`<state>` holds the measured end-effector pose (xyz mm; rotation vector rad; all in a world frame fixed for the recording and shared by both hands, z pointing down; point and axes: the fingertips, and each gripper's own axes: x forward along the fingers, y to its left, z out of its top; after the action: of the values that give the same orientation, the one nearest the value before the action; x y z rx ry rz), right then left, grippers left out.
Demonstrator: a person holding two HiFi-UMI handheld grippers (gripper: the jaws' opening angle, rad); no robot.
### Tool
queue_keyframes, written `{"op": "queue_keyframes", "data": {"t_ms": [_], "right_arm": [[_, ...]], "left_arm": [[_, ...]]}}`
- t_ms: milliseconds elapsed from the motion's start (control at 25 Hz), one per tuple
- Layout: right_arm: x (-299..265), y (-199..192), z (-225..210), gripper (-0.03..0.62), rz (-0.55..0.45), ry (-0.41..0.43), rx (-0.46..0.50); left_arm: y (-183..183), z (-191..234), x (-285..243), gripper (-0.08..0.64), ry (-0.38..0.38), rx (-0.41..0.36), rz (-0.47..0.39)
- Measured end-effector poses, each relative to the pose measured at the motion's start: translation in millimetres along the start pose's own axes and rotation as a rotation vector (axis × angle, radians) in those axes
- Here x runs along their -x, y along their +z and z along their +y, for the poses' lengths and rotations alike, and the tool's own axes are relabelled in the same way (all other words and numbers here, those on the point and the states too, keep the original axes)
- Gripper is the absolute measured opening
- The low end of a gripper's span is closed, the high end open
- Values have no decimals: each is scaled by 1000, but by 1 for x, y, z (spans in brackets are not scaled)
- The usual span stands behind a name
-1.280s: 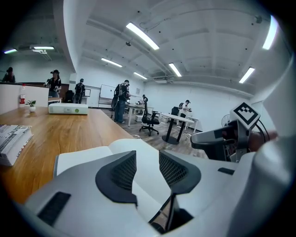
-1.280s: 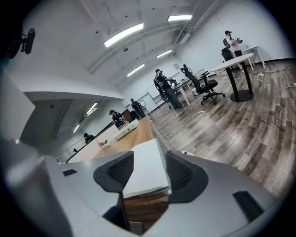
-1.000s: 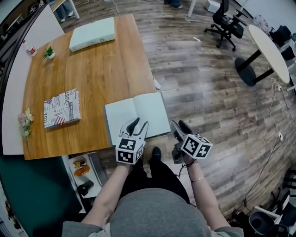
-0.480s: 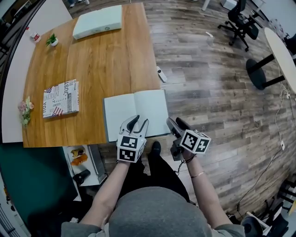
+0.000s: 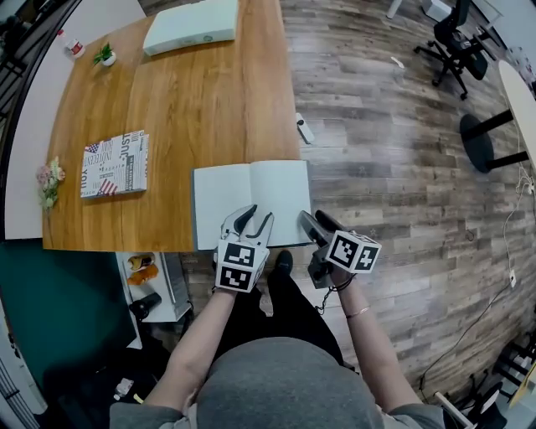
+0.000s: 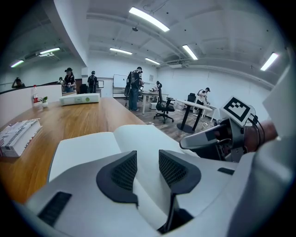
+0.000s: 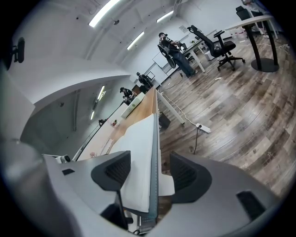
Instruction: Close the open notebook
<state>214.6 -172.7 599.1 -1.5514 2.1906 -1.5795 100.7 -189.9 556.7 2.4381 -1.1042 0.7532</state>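
Observation:
The open notebook (image 5: 251, 201) lies flat with blank white pages up, at the near right corner of the wooden table (image 5: 167, 109). My left gripper (image 5: 249, 222) hovers open over its near edge, around the centre fold. In the left gripper view (image 6: 148, 167) only the pages (image 6: 92, 143) show past the gap. My right gripper (image 5: 316, 222) sits at the near right corner. Its jaws have just been opening, and in the right gripper view (image 7: 150, 173) the notebook's right edge (image 7: 153, 152) runs edge-on along the gap, with neither pad pressing on it.
A patterned book (image 5: 115, 163) lies on the table's left part and a flat white box (image 5: 191, 25) at its far end. A small plant (image 5: 105, 55) and flowers (image 5: 48, 180) stand along the left. A power strip (image 5: 305, 128) lies on the plank floor.
Both grippers have sunk towards the notebook's near edge. The right one has drawn in to the near right corner and its jaws stand wider. The notebook has not moved.

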Motion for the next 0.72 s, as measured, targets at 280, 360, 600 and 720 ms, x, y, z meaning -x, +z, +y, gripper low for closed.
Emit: {"op": "queue_keyframes", "data": {"t_ms": [280, 360, 600, 720], "right_arm": [[-5, -3, 1, 241, 47, 36, -3], [-5, -7, -1, 206, 67, 42, 5], [-4, -7, 2, 132, 75, 44, 23], [-1, -5, 2, 108, 71, 41, 32]], "left_arm": [[-3, -1, -2, 158, -5, 2, 25], [-3, -2, -3, 158, -5, 3, 31], [-5, -2, -5, 156, -10, 11, 42], [-6, -2, -6, 156, -15, 18, 43]]}}
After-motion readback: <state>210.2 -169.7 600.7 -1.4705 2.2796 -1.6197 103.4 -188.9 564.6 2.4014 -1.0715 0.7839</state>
